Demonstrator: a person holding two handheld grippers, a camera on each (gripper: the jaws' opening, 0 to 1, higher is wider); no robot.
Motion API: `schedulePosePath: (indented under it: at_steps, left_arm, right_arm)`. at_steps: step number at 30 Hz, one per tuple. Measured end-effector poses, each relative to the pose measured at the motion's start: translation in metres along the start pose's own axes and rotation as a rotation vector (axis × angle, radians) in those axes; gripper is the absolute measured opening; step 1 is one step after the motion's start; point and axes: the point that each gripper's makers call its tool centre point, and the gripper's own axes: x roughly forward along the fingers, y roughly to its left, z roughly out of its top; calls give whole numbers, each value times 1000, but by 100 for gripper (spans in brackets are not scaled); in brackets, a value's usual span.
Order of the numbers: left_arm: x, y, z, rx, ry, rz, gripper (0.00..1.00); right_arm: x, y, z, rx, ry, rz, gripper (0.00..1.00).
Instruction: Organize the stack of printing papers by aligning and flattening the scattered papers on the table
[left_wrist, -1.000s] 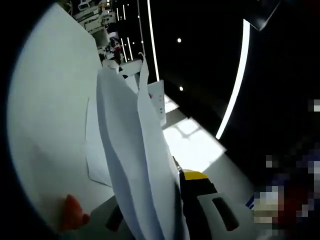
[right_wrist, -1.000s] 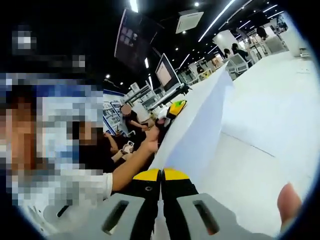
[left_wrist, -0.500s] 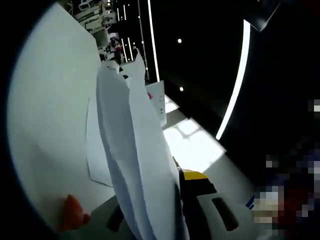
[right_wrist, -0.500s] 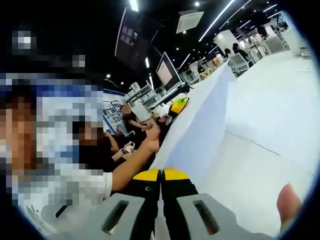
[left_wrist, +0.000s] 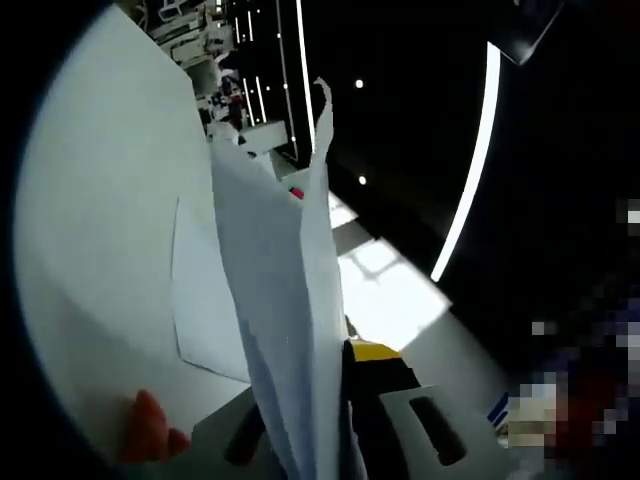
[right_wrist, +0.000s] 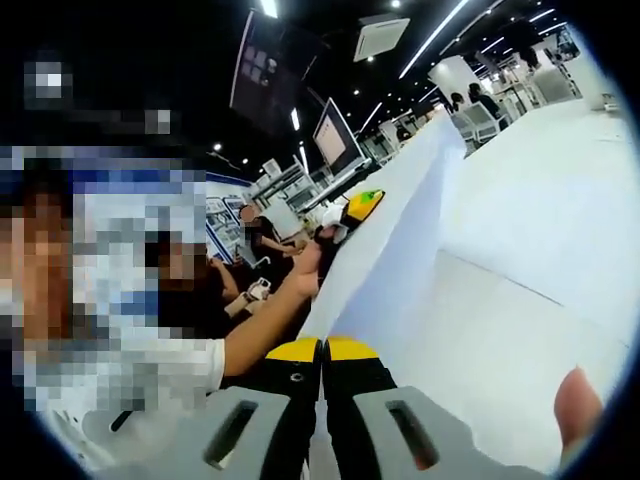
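Both tools stay clamped on the sheaf of white printing papers (left_wrist: 285, 300), left tool (left_wrist: 335, 400) and right tool (right_wrist: 322, 350) at opposite edges; the sheaf has risen slightly, straightening above the white counter (left_wrist: 100, 200), where one loose white sheet (left_wrist: 205, 300) still lies unaligned.

Grey slotted right gripper (right_wrist: 322, 362) with yellow-tipped black fingers (right_wrist: 294, 352).

The printing papers (left_wrist: 285, 320) are showing plain white with bluish-grey shading along their folds, and a single white sheet (left_wrist: 205, 300) is lying on the white table (left_wrist: 100, 220). The right gripper (right_wrist: 322, 350) is showing yellow tips over black jaws and pale grey housing, clamping white paper. The left gripper (left_wrist: 345, 365) is showing the same yellow, black and grey.
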Motion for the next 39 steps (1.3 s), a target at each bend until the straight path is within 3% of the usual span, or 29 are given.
schedulePosePath:
  at_steps: [21, 26, 33, 39]
  left_arm:
    - [-1, 3, 3, 10, 1, 9, 6]
    - [-1, 5, 5, 11, 2, 12, 6]
    - [-2, 1, 2, 19, -3, 6, 6]
    - [-9, -7, 5, 23, -39, -15, 6]
  right_arm:
    - [-2, -6, -3, -72, 1, -36, 3]
    - [-11, -16, 7, -195, -58, -95, 11]
    - [-29, -22, 19, -265, -115, -150, 21]
    - [-60, -40, 24, -367, -126, -275, 26]
